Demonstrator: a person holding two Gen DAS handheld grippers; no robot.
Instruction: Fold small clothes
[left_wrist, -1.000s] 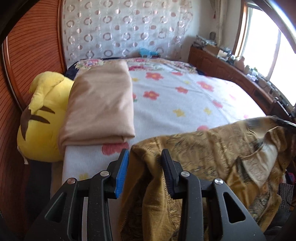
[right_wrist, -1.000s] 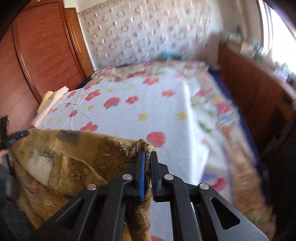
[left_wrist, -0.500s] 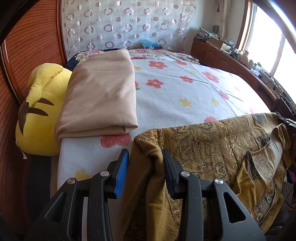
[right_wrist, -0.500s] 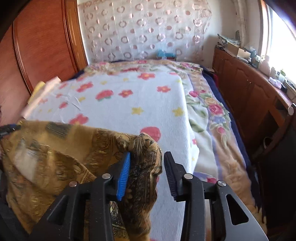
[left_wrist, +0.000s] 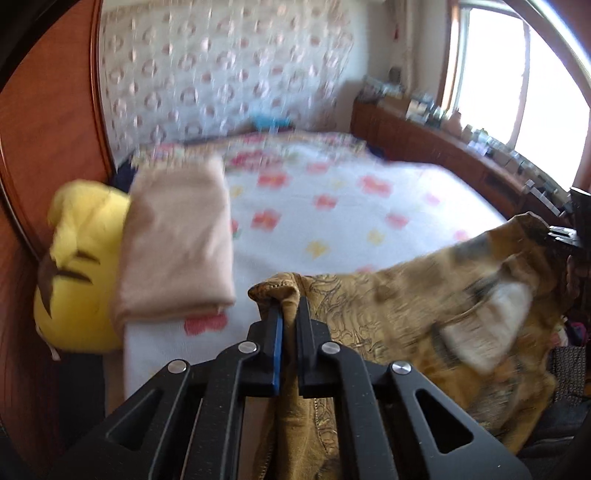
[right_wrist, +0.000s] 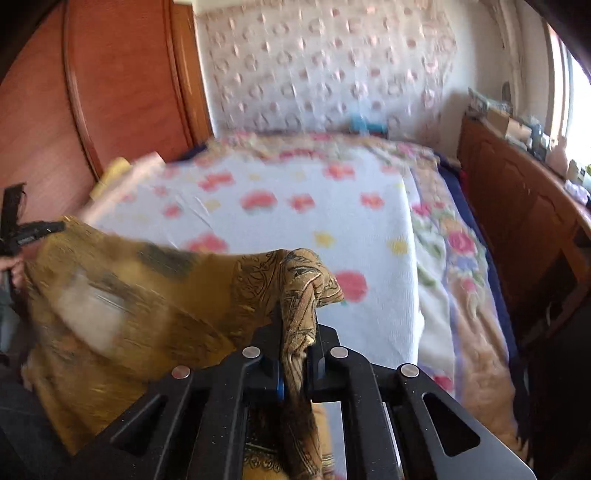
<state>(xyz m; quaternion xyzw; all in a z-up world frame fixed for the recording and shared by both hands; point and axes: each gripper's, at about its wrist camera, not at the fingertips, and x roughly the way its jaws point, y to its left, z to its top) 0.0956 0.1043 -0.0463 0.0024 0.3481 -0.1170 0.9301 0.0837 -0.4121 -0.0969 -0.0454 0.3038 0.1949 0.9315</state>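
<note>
A mustard-yellow patterned garment (left_wrist: 406, 314) hangs stretched between both grippers over the near edge of the bed. My left gripper (left_wrist: 290, 306) is closing its jaws on one bunched corner, and the pads pinch the cloth. My right gripper (right_wrist: 295, 317) is closing on the opposite corner of the garment (right_wrist: 147, 306), with a fold of cloth clamped between its pads. Each wrist view shows the other gripper at the garment's far end: the right gripper (left_wrist: 565, 232) and the left gripper (right_wrist: 33, 230). A pale lining patch shows on the cloth.
The bed (left_wrist: 332, 221) has a white cover with flowers. A folded beige cloth (left_wrist: 173, 240) lies along its left side beside a yellow plush toy (left_wrist: 77, 266). A wooden cabinet (right_wrist: 517, 221) with small items runs along the right under the window.
Both grippers stood open around the garment's corners half a second ago and now clamp them. The garment has lifted and pulled more taut between them; the views are blurred by motion.
</note>
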